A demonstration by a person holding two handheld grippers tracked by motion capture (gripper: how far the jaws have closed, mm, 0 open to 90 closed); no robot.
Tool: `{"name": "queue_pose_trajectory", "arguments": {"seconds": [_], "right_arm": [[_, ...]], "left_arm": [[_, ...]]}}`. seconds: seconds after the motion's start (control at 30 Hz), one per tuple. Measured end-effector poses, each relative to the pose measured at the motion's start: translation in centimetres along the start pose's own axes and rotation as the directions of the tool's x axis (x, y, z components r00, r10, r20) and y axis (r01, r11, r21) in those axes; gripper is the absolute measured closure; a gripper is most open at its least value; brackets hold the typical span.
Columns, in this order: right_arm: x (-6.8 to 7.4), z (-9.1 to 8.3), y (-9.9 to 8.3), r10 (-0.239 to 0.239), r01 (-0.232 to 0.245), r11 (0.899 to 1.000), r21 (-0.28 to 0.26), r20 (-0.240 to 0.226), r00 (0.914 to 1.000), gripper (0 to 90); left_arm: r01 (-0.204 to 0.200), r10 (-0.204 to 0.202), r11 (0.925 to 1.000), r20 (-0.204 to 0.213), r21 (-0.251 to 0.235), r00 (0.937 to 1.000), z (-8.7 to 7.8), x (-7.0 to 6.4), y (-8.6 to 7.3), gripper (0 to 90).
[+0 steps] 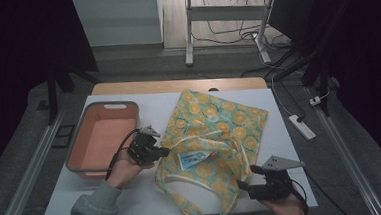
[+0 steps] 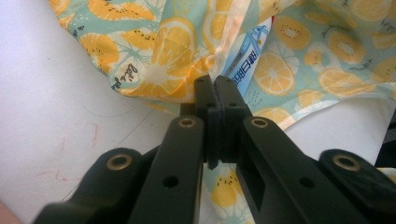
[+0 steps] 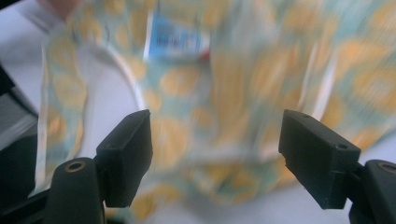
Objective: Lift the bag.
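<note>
Left gripper (image 2: 215, 93): pressed together, pinching the tote bag's (image 1: 229, 120) mouth edge at its left side.
Right gripper (image 3: 215, 149): jaws spread wide, holding nothing, near the counter's (image 1: 291, 141) front right edge, by the bag's handles.
Toothpaste tube (image 1: 195, 158): lying at the bag's mouth, mid-counter, apparently partly inside.
Pink basin (image 1: 87, 139): empty, at the counter's left edge.
Progress: likely midway; tube not fully bagged.
</note>
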State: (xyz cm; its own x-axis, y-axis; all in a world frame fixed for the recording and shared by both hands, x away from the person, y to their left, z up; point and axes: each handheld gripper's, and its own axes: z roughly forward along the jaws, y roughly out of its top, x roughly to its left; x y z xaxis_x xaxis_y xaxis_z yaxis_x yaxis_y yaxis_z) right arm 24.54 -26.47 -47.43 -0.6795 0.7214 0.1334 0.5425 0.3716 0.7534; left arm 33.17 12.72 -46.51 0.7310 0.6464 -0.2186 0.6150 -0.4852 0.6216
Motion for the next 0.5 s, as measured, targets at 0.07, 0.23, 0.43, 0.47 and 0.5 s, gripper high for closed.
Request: {"name": "queue_pose_trajectory", "arguments": {"seconds": [0.07, 0.23, 0.43, 0.47, 0.5], "right_arm": [[0.1, 1.0, -0.8, 0.003, -0.003, 0.999, 0.038, -0.004, 1.0, 25.2], [0.3, 3.7, -1.6, -0.019, 0.019, 0.986, 0.163, 0.0, 0.9998, 38.9], [0.7, 3.9, -1.5, -0.1, 0.096, 0.97, 0.224, 0.008, 0.995, 84.1], [0.7, 3.8, -1.5, -0.113, 0.11, 0.97, 0.218, 0.001, 0.9936, 86.8], [0.8, 3.6, -1.3, -0.123, 0.12, 0.971, 0.207, 0.0, 0.9924, 88.3]], "left_arm": [[0.005, -0.005, 1.0, 0.001, 0.0, 1.0, 0.0, 0.0, -0.1, 88.4], [0.005, -0.005, 1.0, 0.003, 0.008, 1.0, 0.0, 0.2, -0.3, 88.4], [0.005, -0.005, 0.9998, 0.023, 0.018, 0.9997, 0.2, 0.0, -0.6, 88.4], [0.005, -0.005, 0.9999, 0.029, 0.017, 0.9996, 0.1, -0.1, -0.6, 88.4], [0.006, -0.006, 0.9999, 0.034, 0.013, 0.9994, 0.0, -0.1, -0.7, 88.4]]}}
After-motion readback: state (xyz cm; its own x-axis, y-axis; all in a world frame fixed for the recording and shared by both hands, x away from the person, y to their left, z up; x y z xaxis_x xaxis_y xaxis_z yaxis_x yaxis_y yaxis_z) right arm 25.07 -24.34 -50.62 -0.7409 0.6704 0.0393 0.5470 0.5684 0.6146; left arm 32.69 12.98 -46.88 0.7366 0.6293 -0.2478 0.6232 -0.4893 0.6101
